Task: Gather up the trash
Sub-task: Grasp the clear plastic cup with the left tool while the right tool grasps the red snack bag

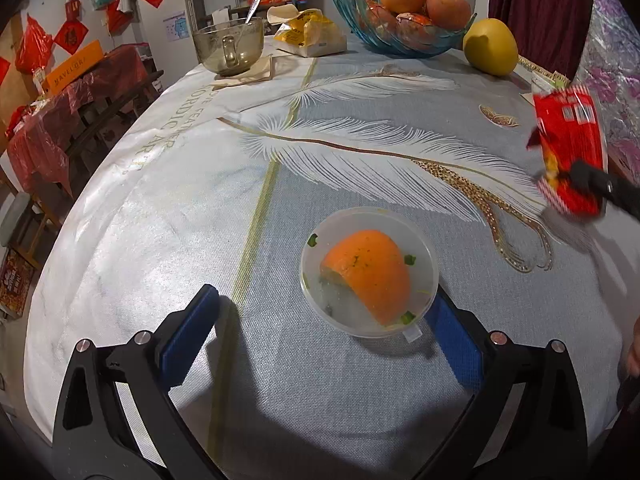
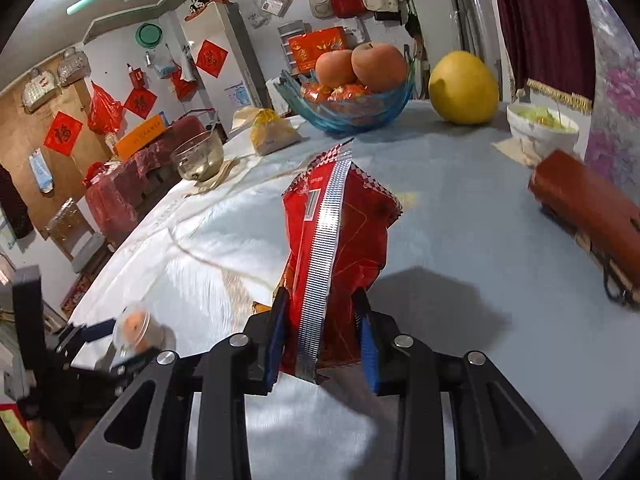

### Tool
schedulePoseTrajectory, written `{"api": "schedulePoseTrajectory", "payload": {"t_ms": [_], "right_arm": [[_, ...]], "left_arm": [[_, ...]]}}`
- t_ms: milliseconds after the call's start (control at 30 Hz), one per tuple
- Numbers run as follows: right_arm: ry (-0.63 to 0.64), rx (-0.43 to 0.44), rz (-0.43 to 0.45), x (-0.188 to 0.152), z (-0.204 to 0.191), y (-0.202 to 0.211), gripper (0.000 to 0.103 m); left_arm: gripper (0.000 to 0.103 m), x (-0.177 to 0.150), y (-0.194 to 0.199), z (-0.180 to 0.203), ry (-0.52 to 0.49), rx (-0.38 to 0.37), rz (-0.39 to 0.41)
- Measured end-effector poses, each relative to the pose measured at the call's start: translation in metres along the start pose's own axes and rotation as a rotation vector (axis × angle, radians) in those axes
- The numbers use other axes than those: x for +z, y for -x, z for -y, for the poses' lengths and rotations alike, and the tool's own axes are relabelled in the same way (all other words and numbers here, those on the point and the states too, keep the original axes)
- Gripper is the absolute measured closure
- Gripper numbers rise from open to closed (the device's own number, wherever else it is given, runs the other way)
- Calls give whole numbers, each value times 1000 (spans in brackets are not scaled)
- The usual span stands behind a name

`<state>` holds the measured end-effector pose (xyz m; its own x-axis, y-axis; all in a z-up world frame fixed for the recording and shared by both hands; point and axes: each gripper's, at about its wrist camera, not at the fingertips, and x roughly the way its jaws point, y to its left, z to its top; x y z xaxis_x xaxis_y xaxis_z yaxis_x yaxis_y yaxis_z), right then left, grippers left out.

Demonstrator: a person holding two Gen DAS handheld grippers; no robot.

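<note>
A red snack wrapper is being clamped by its lower end in the right gripper and held clear of the table, probably for carrying to the trash. The left gripper is being kept wide apart, one pad touching a plastic tub of orange peel. The table is being covered by a feather-print cloth; red decorations are being displayed on cluttered walls.

Blue glass fruit bowl beside a yellow pomelo (both on the tablecloth)
</note>
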<state>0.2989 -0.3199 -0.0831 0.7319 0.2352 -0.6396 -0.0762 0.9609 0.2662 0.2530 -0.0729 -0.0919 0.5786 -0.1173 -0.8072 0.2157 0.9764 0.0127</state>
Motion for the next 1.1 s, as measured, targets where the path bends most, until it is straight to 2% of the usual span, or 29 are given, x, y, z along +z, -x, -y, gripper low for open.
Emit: {"api": "schedulePoseTrajectory", "payload": {"t_ms": [133,167,200,267,367,433,467,533,600,800,1033,1067,1100], "right_arm": [[-1,35,-1,-4,2,0,65],[-8,41,4,-5,3,0,58],[-20,54,-2,-4,5,-1,46],[-50,92,-30,-4,12,-7,40],[-91,119,-63,-3,19,-16,40],[-99,130,-68,-3,20,-18,40],[-94,130,-66,-3,19,-17,39],[-79,127,-66,-4,15,-17,35],[-70,122,-71,-3,12,-19,32],[-57,102,-98,-4,9,-25,32],[-12,70,-122,-4,1,-30,32],[-2,69,-123,-3,-1,-30,33],[7,66,-123,-4,-3,-30,41]], "left_arm": [[7,0,1,1,3,1,3],[7,0,1,0,7,4,3],[10,0,1,-1,11,5,6],[14,0,3,-2,20,8,18],[25,-1,6,-1,14,8,39],[37,-2,8,2,-6,-4,54],[40,-3,8,4,-19,-12,62],[50,-4,9,5,-28,-18,72],[54,-4,10,3,-20,-22,79],[55,-2,11,-6,21,-65,87],[54,-3,11,-6,28,-56,88],[54,-3,11,-6,28,-54,88],[54,-4,11,-6,29,-51,88]]}}
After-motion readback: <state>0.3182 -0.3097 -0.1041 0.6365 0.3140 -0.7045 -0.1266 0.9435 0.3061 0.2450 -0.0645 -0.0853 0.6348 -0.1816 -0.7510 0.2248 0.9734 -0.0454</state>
